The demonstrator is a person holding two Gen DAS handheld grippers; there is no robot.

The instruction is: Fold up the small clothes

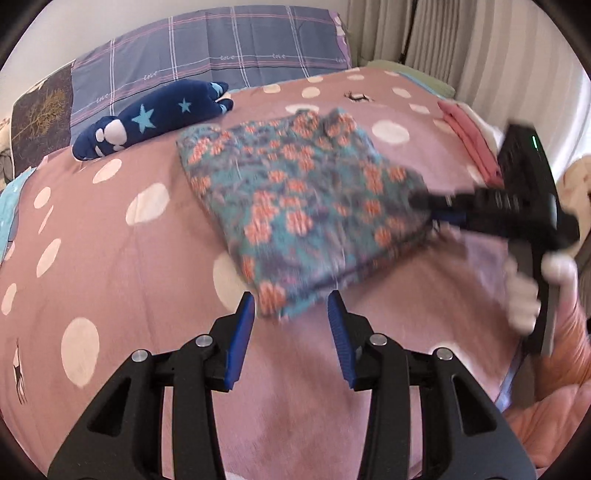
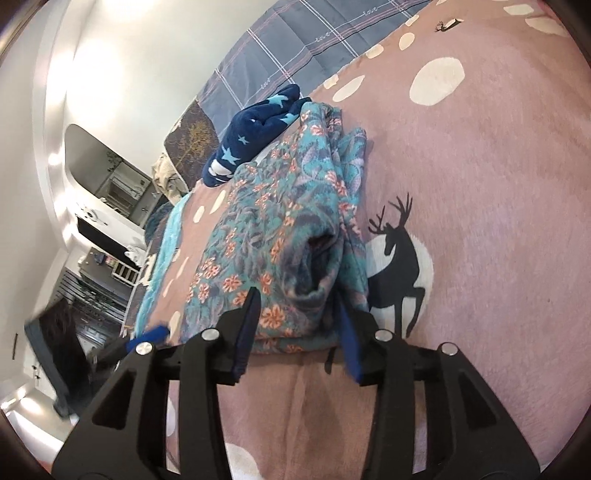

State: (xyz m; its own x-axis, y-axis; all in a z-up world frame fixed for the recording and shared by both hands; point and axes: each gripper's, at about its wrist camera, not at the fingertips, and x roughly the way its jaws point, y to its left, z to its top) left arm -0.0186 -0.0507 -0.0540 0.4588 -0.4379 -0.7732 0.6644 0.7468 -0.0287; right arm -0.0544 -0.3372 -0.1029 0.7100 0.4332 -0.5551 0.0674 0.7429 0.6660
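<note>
Apparently released, each hand-held gripper (image 1: pixel 291 310) (image 2: pixel 299 314) flanks the floral garment (image 1: pixel 306 199) on the pink dotted bedspread (image 1: pixel 110 266).

Folded garment (image 1: pixel 303 199): teal ground, orange-pink flowers, purple-grey leaves.
Bed cover (image 1: pixel 122 266): dusty pink, cream dots, black deer silhouettes.
Plush toy (image 1: pixel 147 118): navy, light-blue stars, white patches.
Pillow (image 1: pixel 229 48): grey-blue, pink and white plaid lines.
My fingers (image 1: pixel 243 339): black frames, blue pads.
Curtain (image 1: pixel 424 33): beige.
</note>
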